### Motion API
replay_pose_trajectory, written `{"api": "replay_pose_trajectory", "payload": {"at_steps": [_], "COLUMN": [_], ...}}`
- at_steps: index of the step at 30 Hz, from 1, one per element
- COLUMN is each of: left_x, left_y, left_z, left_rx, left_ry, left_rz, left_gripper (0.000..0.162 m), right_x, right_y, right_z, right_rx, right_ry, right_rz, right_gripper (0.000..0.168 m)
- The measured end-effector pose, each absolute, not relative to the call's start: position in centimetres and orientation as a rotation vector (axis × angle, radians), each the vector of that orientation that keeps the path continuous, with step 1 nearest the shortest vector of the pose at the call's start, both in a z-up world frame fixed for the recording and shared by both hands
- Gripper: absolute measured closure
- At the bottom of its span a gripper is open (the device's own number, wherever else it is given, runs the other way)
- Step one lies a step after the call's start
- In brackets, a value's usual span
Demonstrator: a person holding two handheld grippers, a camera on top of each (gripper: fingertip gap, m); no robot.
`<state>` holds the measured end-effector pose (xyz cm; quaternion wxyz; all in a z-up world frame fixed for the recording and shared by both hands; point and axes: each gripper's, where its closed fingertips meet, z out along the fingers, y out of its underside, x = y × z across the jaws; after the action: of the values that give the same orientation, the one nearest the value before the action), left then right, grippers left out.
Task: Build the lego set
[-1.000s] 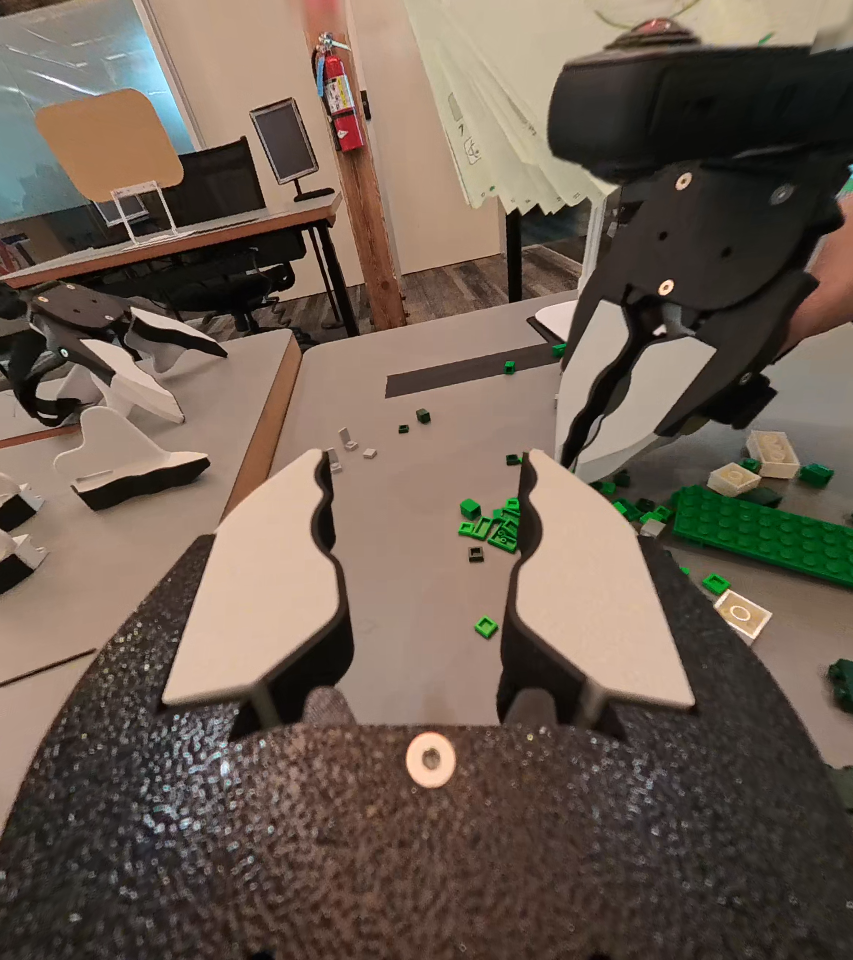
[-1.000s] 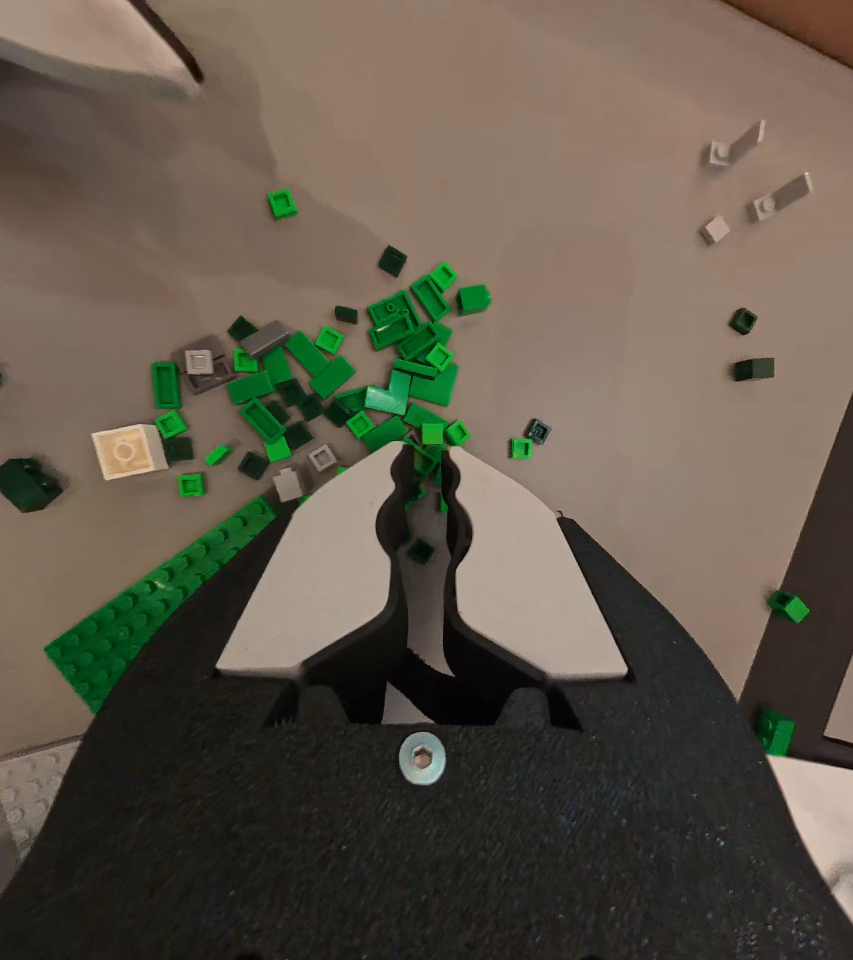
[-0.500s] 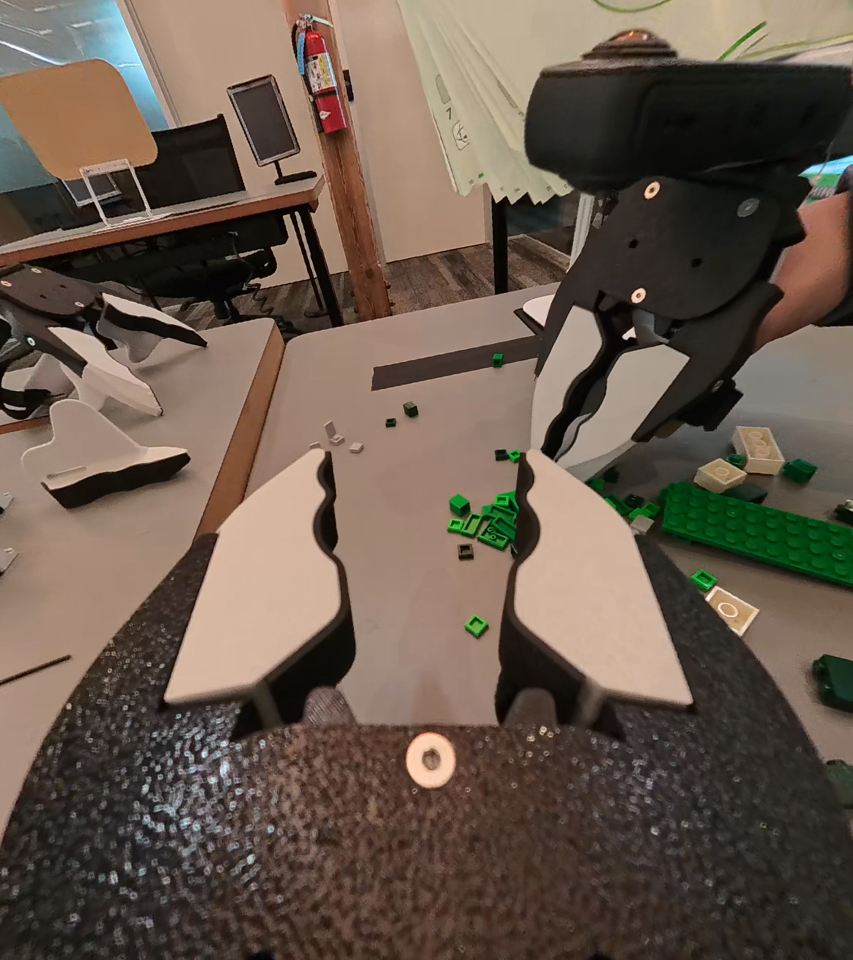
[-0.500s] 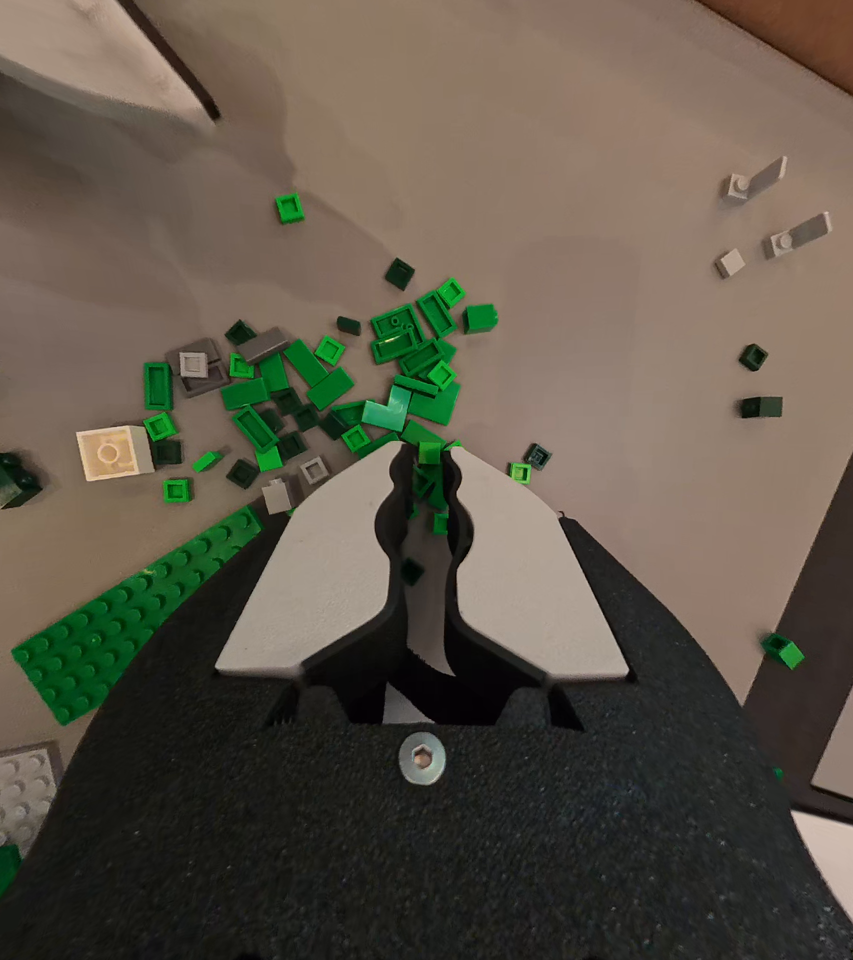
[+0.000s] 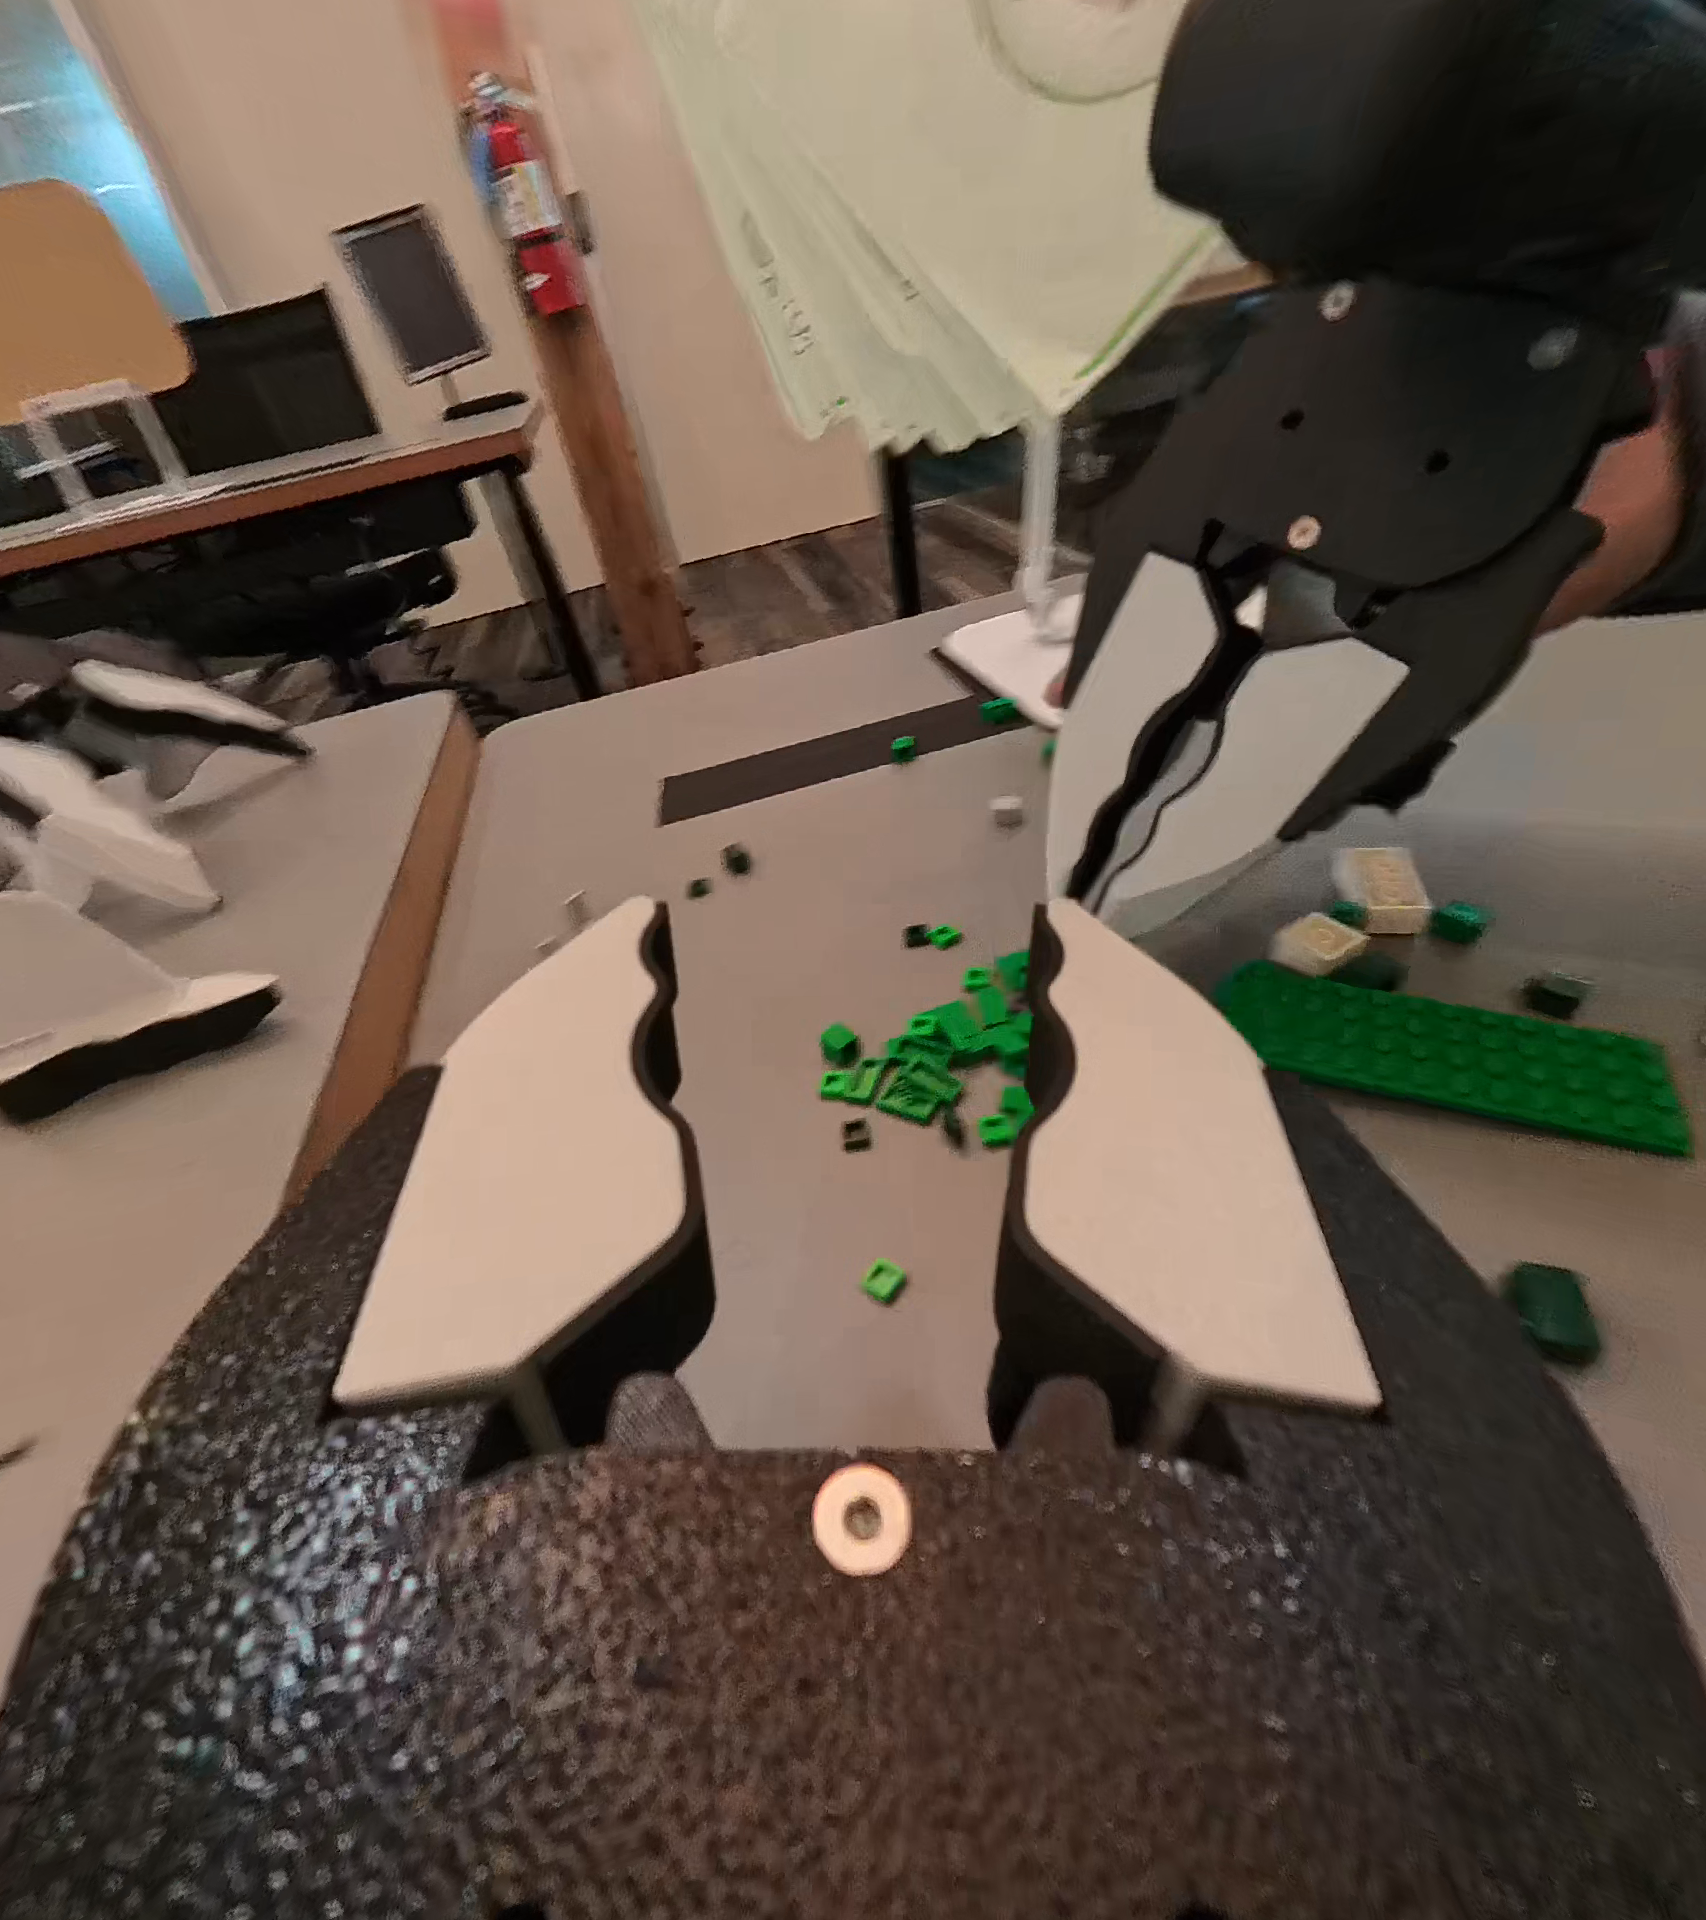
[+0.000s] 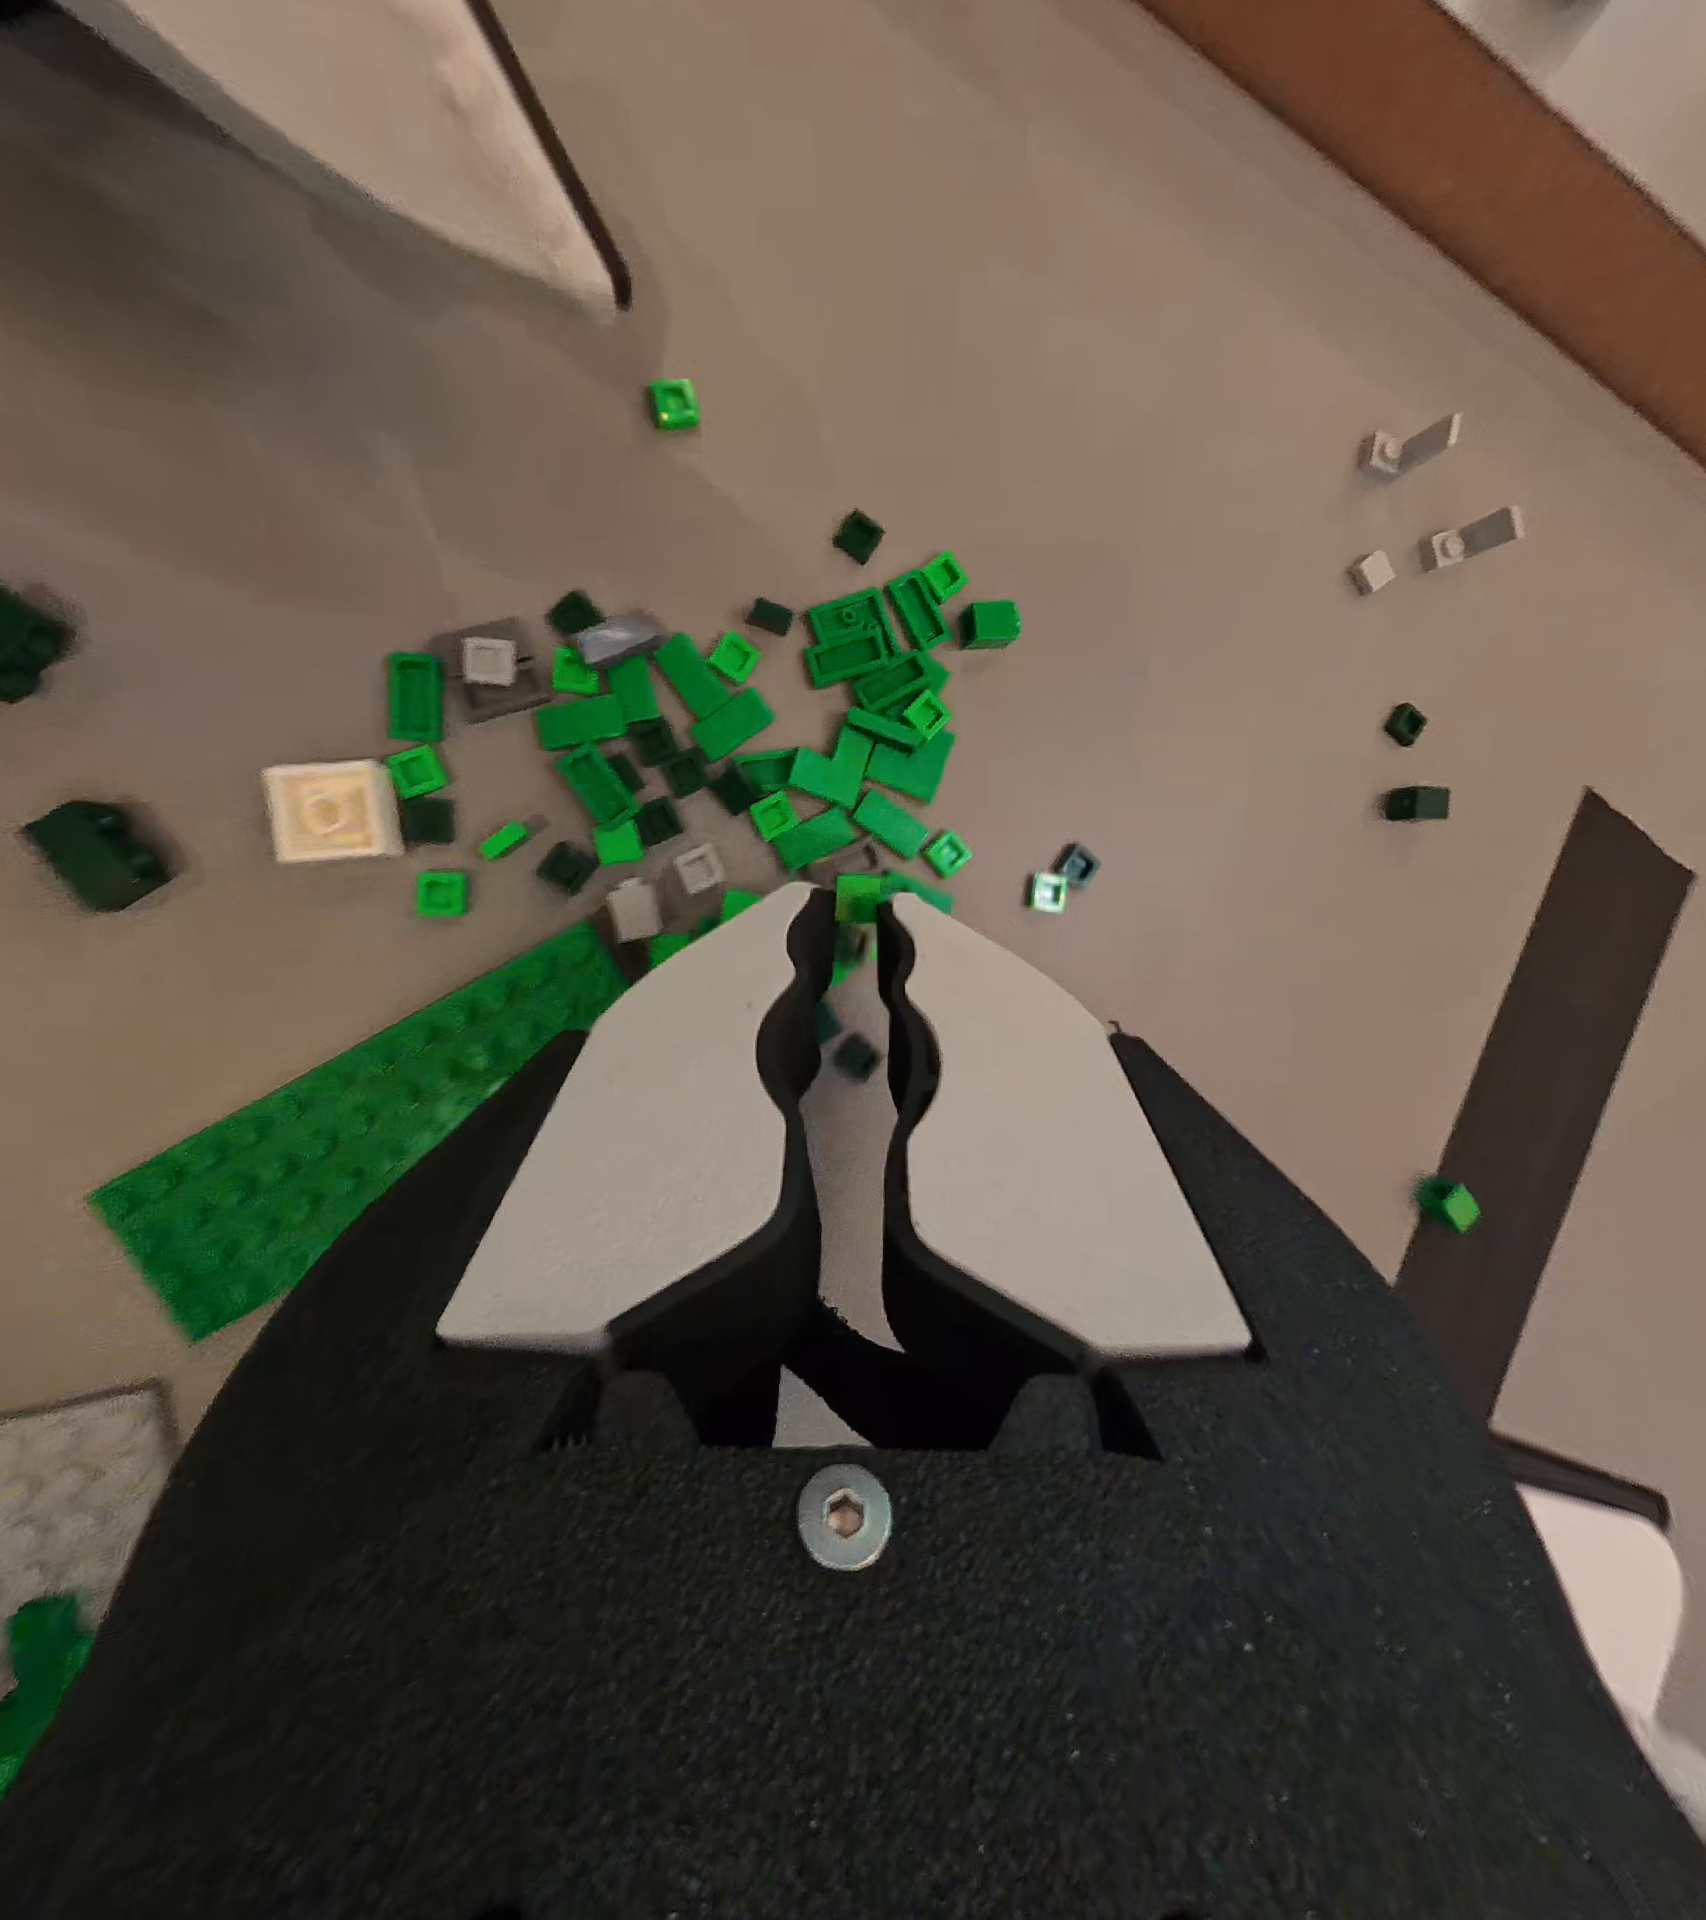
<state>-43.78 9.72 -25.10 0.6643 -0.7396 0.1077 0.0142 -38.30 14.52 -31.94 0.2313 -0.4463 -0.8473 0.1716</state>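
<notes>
Grey tabletop (image 6: 1192, 312) strewn with green pieces (image 6: 776, 727) – right gripper (image 6: 854, 902) pinches a small green tile (image 6: 857, 896) by its edge, which could slip; left gripper (image 5: 849, 914) gapes empty

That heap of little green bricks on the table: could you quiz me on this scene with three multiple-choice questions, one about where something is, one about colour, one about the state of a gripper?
1. Where does the long green plate lie?
A. flat on the table, beside the heap of small bricks
B. standing on edge on a chair
C. held in the left gripper

2. What colour is the square brick at the edge of the heap?
A. red
B. cream
C. blue

3. How does the left gripper stand?
A. shut on a plate
B. shut on nothing
C. open, with nothing between its fingers

Answers: A, the plate rests flat on the grey table next to the heap; B, it is pale cream among green pieces; C, bare table shows in the wide gap between its fingers.
</notes>
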Motion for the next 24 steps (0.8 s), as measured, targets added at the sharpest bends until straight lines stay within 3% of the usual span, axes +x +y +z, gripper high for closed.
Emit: {"api": "replay_pose_trajectory", "payload": {"at_steps": [4, 7, 14, 18, 24], "left_x": [-36.3, -30.9, -19.9, -17.6, -16.5], "left_y": [8.4, 6.5, 1.2, 1.3, 0.9], "left_z": [-24.7, -27.5, -30.8, -33.0, -34.2], "left_rx": [-1.601, -1.648, -1.611, -1.699, -1.753], "left_ry": [0.600, 0.973, 1.432, 1.555, 1.633], "left_rz": [-0.245, -0.266, -0.548, -0.535, -0.635], "left_gripper": [0.108, 0.113, 0.107, 0.092, 0.099], "right_x": [-33.3, -27.4, -14.6, -11.8, -10.7], "right_y": [13.7, 13.0, 7.6, 3.9, 1.2], "right_z": [-28.7, -27.0, -28.0, -28.9, -29.7], "right_rx": [-1.242, -1.321, -1.493, -1.547, -1.571], "right_ry": [-2.203, -2.102, -2.018, -1.974, -1.936], "right_rz": [0.464, 0.453, 0.398, 0.454, 0.507], "right_gripper": [0.161, 0.161, 0.161, 0.161, 0.161]}}
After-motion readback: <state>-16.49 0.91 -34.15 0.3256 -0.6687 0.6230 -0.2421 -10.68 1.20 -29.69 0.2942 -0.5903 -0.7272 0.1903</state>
